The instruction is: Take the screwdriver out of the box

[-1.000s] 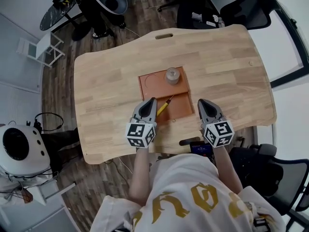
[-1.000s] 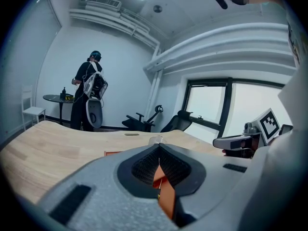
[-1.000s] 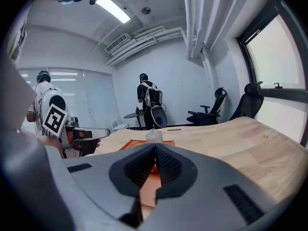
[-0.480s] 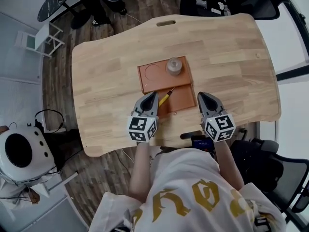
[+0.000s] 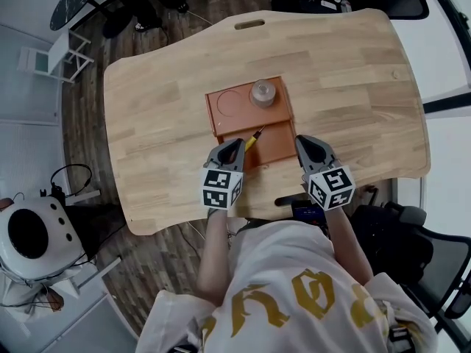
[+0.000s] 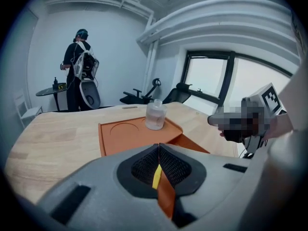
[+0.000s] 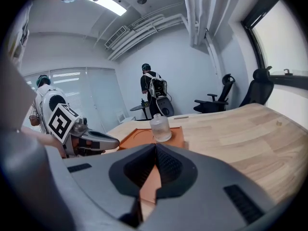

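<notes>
Both grippers low over table (image 5: 147, 116), pitched down, aimed at 12 o'clock. Left gripper (image 5: 235, 146): jaws pressed together, empty, tip just beside handle of screwdriver (image 5: 253, 138). Right gripper (image 5: 302, 141): jaws likewise together, empty, at 5 o'clock corner of box (image 5: 274, 145). Screwdriver (yellow handle, dark shaft) lies in box's near compartment, tip toward 1 o'clock.

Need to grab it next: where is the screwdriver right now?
In the head view, the screwdriver sits in the near compartment of the orange box, just right of the left gripper.
</notes>
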Demonstrator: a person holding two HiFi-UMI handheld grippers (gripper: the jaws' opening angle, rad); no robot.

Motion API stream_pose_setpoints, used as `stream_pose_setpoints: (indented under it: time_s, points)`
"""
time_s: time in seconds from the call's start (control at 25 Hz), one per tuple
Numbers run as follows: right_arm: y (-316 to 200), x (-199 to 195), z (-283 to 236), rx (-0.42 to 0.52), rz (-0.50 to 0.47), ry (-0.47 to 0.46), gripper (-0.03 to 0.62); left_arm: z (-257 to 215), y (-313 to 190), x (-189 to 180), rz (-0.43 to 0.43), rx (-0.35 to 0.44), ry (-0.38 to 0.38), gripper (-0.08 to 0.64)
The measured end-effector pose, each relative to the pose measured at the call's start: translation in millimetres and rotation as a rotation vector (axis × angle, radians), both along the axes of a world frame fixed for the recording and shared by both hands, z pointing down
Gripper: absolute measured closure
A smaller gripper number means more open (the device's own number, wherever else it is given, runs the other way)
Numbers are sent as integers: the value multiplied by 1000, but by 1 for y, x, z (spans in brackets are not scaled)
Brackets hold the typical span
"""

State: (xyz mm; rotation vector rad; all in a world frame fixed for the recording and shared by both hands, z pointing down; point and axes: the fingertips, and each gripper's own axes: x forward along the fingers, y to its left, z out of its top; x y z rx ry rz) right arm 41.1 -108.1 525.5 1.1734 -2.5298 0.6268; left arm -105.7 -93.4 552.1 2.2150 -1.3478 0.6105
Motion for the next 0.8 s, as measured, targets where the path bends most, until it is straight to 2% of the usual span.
stream_pose_setpoints:
  time_s: [0.32, 0.44, 0.64, 0.8]
  points:
    - [-3, -5, 18, -52, -35, 9, 580, 35, 2, 13, 84, -162, -49, 548]
    - [-6, -6, 22, -66, -40, 7, 581, 46, 4, 19, 137, -228, -91, 548]
    - [-13, -9, 28, -79, -51, 4, 581, 61, -2, 22, 197, -295, -154, 546]
    - [-14, -10, 34, -97, -61, 5, 581, 70, -4, 27, 217, -333, -181, 460]
